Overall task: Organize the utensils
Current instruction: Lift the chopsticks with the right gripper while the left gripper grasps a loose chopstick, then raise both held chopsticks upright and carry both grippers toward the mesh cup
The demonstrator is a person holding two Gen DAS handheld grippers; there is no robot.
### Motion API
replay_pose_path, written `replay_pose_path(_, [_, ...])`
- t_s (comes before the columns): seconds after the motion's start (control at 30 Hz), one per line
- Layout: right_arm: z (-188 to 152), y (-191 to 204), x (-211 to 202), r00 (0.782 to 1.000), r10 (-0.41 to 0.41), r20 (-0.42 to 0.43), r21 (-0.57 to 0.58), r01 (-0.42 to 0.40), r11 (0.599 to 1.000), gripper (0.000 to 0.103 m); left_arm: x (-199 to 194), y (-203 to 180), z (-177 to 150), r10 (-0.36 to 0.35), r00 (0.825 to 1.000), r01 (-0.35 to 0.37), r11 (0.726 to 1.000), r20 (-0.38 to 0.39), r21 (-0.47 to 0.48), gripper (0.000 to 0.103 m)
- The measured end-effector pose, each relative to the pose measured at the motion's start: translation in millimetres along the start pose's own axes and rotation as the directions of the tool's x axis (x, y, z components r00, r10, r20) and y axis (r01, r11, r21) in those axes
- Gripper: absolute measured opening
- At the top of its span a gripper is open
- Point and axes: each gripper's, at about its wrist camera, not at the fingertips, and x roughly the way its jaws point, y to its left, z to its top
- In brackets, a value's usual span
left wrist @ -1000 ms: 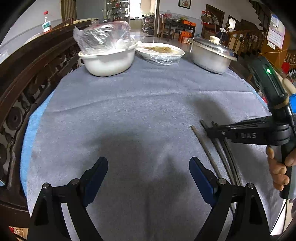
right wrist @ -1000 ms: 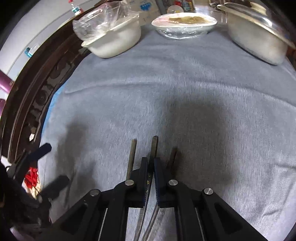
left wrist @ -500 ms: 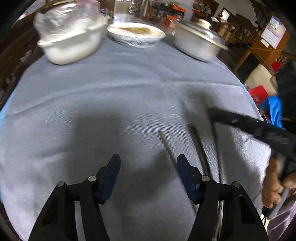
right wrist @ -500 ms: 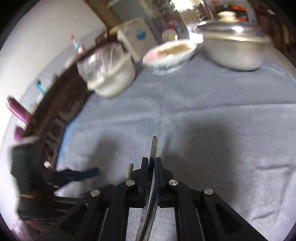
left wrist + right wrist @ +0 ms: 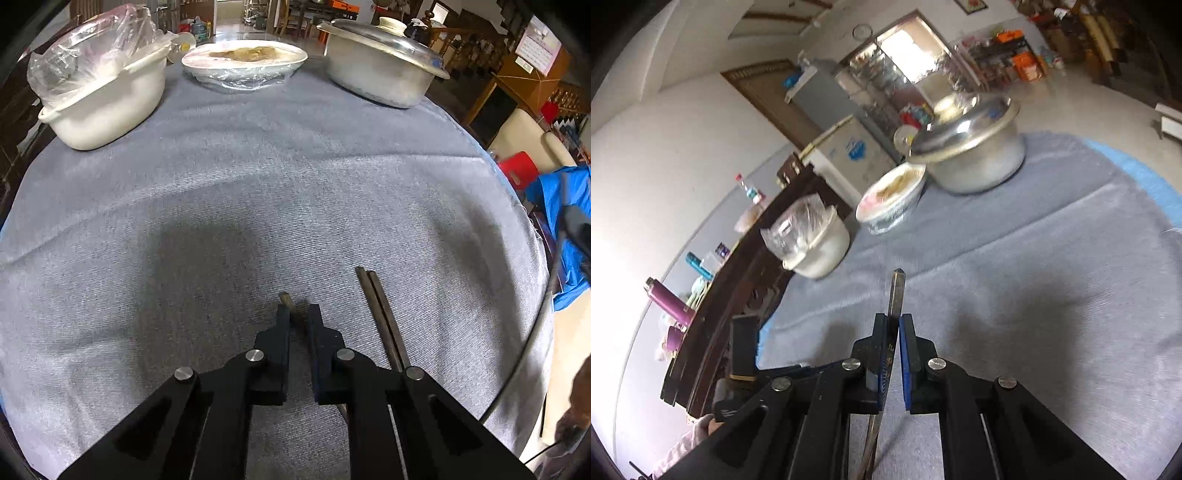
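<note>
Single chopstick (image 5: 287,300): dark, flat on grey cloth (image 5: 258,206), near table edge; tip pokes out between fingers of left gripper (image 5: 298,314). Jaws closing w/ that stick between them; pads close on both sides, contact not clear.
Chopstick pair (image 5: 380,317): side by side, touching along length, just right of left gripper, flat on cloth, near ends hidden behind gripper frame.
Lifted chopstick (image 5: 895,295): clamped in right gripper (image 5: 893,325), jaws shut tight on it; tip points fwd toward bowls, clear of cloth (image 5: 1052,266); rear end runs back under gripper.
White pot (image 5: 103,107): far left of table, clear plastic bag bunched over top.
Shallow bowl (image 5: 243,61): far centre, wrapped in clear film, brownish food inside.
Metal pot (image 5: 380,70): far right, lid on w/ pale knob.
All three well apart from chopsticks.
Dark carved wood furniture (image 5: 731,295): along left side of table, bottles and oddments on top.
Blue sleeve (image 5: 561,221): at right edge of left-wrist view.
Room bkgd: shelves, white chest, doorway, blurred.
</note>
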Motion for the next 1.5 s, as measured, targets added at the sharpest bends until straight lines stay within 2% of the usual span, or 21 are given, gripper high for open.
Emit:
replay_pose_path(0.07, [-1,3,-20,0.999,-0.012,0.046,-0.011,0.013,1.000,0.007,-7,7,-1,0.003,1.000,-0.003,1.000,0.017,-0.022,0.009])
replay_pose_path(0.1, [-1,6,-30,0.997,-0.016,0.069,-0.017,0.017,1.000,0.007,-13,11,-4,0.000,0.999,0.002,0.999,0.035,-0.036,0.001])
replay_pose_path(0.2, [-3,21,-63,0.988,-0.029,0.150,-0.040,0.035,0.999,0.007,-37,20,-13,0.008,0.997,-0.002,0.998,0.083,-0.069,0.000])
replay_pose_path(0.3, [-6,42,-95,0.968,-0.059,0.243,-0.079,0.080,0.994,0.007,-70,29,-24,0.019,0.988,-0.005,0.996,0.152,-0.089,0.000])
replay_pose_path(0.37, [-9,52,-109,0.958,-0.064,0.279,-0.085,0.091,0.992,0.007,-85,35,-29,0.017,0.985,0.000,0.995,0.172,-0.097,0.000])
replay_pose_path(0.5, [-19,72,-133,0.939,-0.069,0.336,-0.107,0.111,0.988,0.007,-94,35,-35,-0.065,0.987,0.084,0.988,0.144,-0.130,0.000])
replay_pose_path(0.57, [-24,78,-141,0.934,-0.067,0.351,-0.110,0.112,0.988,0.007,-79,30,-29,-0.096,0.991,0.110,0.984,0.097,-0.144,0.000])
replay_pose_path(0.67, [-31,77,-149,0.932,-0.067,0.356,-0.107,0.112,0.988,0.007,-56,20,-27,-0.084,0.996,0.087,0.986,0.031,-0.139,0.002])
replay_pose_path(0.8, [-35,69,-152,0.935,-0.075,0.346,-0.092,0.113,0.989,0.007,-23,16,-20,-0.101,0.993,0.089,0.979,-0.055,-0.182,0.019])
replay_pose_path(0.87, [-36,64,-154,0.937,-0.080,0.341,-0.085,0.116,0.990,0.007,-9,16,-17,-0.108,0.991,0.089,0.975,-0.080,-0.204,0.020])
replay_pose_path(0.9, [-37,61,-154,0.938,-0.079,0.337,-0.083,0.113,0.990,0.007,-8,14,-15,-0.105,0.993,0.092,0.975,-0.052,-0.202,0.021])
replay_pose_path(0.97, [-36,58,-154,0.938,-0.080,0.338,-0.079,0.113,0.990,0.007,-5,9,-14,-0.097,0.994,0.087,0.979,-0.048,-0.184,0.021])
replay_pose_path(1.0, [-36,57,-154,0.937,-0.078,0.340,-0.076,0.110,0.991,0.007,-4,7,-12,-0.083,0.995,0.072,0.982,-0.053,-0.172,0.019])
replay_pose_path(1.03, [-36,56,-154,0.937,-0.076,0.341,-0.071,0.106,0.992,0.007,-3,6,-11,-0.065,0.996,0.055,0.985,-0.058,-0.164,0.007])
replay_pose_path(1.07, [-36,55,-154,0.936,-0.072,0.343,-0.062,0.100,0.993,0.007,-1,5,-9,-0.040,0.997,0.030,0.988,-0.066,-0.149,0.007])
replay_pose_path(1.17, [-36,55,-152,0.937,-0.067,0.342,-0.057,0.091,0.994,0.007,-2,8,-8,-0.046,0.997,0.037,0.989,-0.062,-0.145,0.006])
replay_pose_path(1.23, [-36,57,-153,0.935,-0.071,0.347,-0.064,0.099,0.993,0.007,-9,12,-11,-0.040,0.999,0.034,0.989,-0.036,-0.147,0.000])
replay_pose_path(1.43, [-37,68,-175,0.912,-0.081,0.401,-0.077,0.121,0.990,0.007,-52,23,-23,-0.016,0.997,0.027,0.989,0.075,-0.146,0.000])
replay_pose_path(1.5, [-37,75,-185,0.902,-0.079,0.425,-0.083,0.126,0.989,0.007,-65,24,-26,-0.029,0.995,0.042,0.990,0.095,-0.137,0.000])
